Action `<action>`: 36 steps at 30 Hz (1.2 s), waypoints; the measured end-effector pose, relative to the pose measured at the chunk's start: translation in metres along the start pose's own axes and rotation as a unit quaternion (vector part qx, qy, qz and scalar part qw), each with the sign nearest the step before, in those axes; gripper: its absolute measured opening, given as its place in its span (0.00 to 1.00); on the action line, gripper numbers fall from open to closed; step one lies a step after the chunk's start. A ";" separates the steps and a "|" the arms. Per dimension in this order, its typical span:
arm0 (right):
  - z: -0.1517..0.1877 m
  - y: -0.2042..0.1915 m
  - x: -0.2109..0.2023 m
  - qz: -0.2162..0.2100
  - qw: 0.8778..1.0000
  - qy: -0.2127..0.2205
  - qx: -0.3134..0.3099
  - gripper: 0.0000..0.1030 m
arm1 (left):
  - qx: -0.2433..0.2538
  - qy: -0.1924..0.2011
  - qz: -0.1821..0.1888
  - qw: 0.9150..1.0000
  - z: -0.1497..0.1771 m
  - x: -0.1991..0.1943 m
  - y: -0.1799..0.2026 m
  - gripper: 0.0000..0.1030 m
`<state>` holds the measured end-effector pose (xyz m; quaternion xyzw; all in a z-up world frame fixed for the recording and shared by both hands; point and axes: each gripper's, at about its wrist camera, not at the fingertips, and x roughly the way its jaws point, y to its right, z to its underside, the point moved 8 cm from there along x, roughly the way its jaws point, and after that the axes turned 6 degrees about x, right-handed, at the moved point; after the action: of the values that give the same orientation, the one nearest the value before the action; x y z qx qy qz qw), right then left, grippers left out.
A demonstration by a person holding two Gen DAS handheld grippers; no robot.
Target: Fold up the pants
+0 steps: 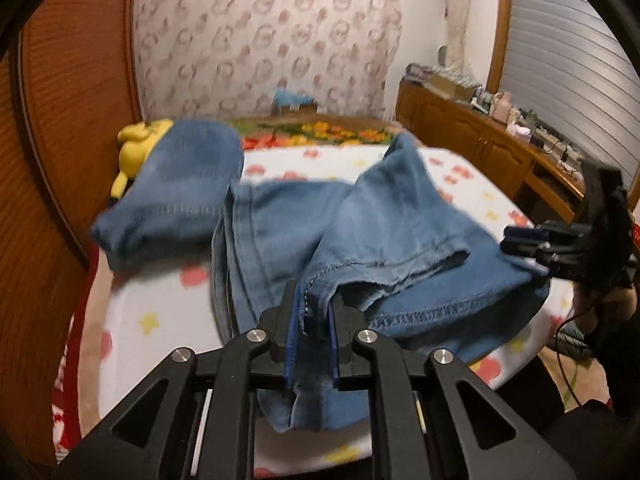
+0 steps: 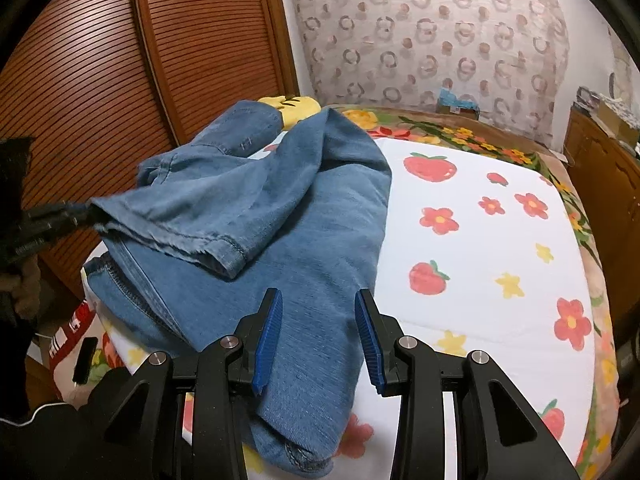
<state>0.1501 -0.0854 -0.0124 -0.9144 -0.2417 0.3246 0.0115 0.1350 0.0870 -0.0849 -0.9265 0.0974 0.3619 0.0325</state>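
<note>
Blue denim pants (image 1: 400, 220) lie rumpled on a bed with a white fruit-and-flower blanket (image 1: 160, 300). My left gripper (image 1: 314, 296) is shut on a stitched hem edge of one leg, which is lifted off the bed and draped over the rest. In the right wrist view the same pants (image 2: 304, 208) spread across the blanket (image 2: 480, 240), and the left gripper (image 2: 76, 212) shows at the left edge pinching that hem. My right gripper (image 2: 318, 294) stands open low over the near part of the pants, denim lying flat between its blue pads (image 2: 268, 336). The right gripper (image 1: 524, 240) also appears at the pants' right edge.
A yellow plush toy (image 2: 296, 106) sits at the far end of the bed, partly under the denim. Brown slatted doors (image 2: 100, 80) close in the left side. A wooden sideboard (image 1: 480, 140) with clutter runs along the right. A patterned curtain (image 2: 420, 40) hangs behind.
</note>
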 end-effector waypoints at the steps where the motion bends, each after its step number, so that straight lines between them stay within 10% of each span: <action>1: 0.001 0.000 0.001 0.002 1.000 -0.001 -0.002 0.38 | 0.000 -0.005 -0.004 1.000 0.005 0.002 0.001 0.13; 14: 0.013 -0.004 0.021 0.023 0.999 -0.020 -0.019 0.38 | 0.008 0.007 -0.013 1.000 0.004 -0.006 -0.009 0.60; 22: 0.021 -0.004 0.033 0.030 0.999 -0.012 -0.009 0.42 | 0.020 0.048 0.017 0.999 -0.021 -0.013 0.017 0.60; 36: 0.034 0.006 0.035 0.026 0.999 0.009 0.024 0.55 | 0.085 -0.008 0.101 0.991 -0.040 0.058 0.106 0.51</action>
<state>0.1556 -0.0792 -0.0613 -0.9226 -0.2101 0.3222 0.0277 0.1821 -0.0317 -0.0937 -0.9032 0.2201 0.3608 0.0751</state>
